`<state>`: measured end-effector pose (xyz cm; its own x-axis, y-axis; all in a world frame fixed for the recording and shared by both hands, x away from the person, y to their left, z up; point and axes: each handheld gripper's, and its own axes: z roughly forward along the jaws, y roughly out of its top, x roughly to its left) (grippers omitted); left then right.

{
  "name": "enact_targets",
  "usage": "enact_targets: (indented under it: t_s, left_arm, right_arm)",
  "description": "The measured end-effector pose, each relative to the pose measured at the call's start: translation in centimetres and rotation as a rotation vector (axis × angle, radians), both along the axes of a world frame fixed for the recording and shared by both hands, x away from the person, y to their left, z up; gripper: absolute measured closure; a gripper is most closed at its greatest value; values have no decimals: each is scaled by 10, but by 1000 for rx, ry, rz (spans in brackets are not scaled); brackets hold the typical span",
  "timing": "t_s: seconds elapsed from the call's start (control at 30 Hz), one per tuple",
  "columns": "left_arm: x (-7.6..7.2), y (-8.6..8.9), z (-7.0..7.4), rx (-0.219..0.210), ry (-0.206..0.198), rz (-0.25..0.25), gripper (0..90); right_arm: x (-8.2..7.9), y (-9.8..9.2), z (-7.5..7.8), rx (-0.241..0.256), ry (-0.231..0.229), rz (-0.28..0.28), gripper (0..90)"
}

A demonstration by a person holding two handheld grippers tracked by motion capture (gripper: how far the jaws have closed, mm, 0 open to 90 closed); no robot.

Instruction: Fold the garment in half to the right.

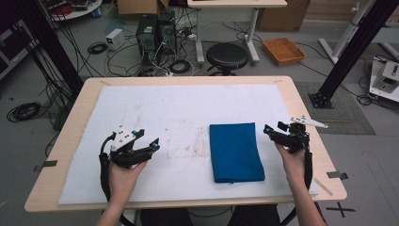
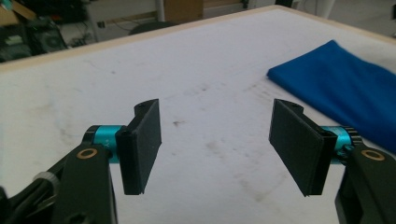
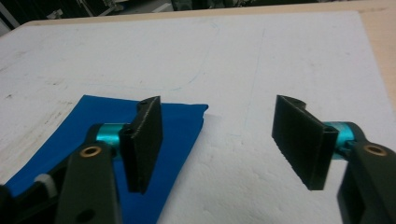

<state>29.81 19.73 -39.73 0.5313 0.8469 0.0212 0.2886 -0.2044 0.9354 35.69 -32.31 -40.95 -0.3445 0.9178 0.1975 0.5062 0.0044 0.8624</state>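
A folded blue cloth (image 1: 235, 151) lies flat on the white mat (image 1: 179, 113), right of centre. In the left gripper view the blue cloth (image 2: 345, 88) sits off to the right. In the right gripper view the blue cloth (image 3: 93, 126) lies under and behind the left jaw. My left gripper (image 1: 149, 141) hovers over the mat to the cloth's left, open and holding nothing (image 2: 217, 149). My right gripper (image 1: 274, 128) stands just off the cloth's right edge, open and holding nothing too (image 3: 217, 144).
The wooden table (image 1: 301, 101) borders the mat on all sides. Behind the table stand a black stool (image 1: 227, 56), computer towers (image 1: 155, 33) with tangled cables, and an orange tray (image 1: 283, 50) on the floor. A black frame post (image 1: 350, 52) rises at the right.
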Motion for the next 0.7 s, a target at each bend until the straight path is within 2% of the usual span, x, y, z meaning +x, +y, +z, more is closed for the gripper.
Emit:
enact_targets:
  t_s: [0.13, 0.2, 0.33, 0.7]
  left_arm:
    - [3, 11, 1, 21, -33, 20, 336]
    - [5, 16, -1, 19, -32, 45, 333]
    - [9, 22, -4, 22, -22, 67, 333]
    - [10, 24, -7, 14, -15, 58, 333]
  right_arm:
    - [-6, -9, 1, -2, 4, 36, 257]
    - [-9, -12, 0, -18, 2, 42, 250]
    - [-11, -19, 0, -15, 5, 41, 244]
    - [-10, -17, 0, -34, 3, 72, 242]
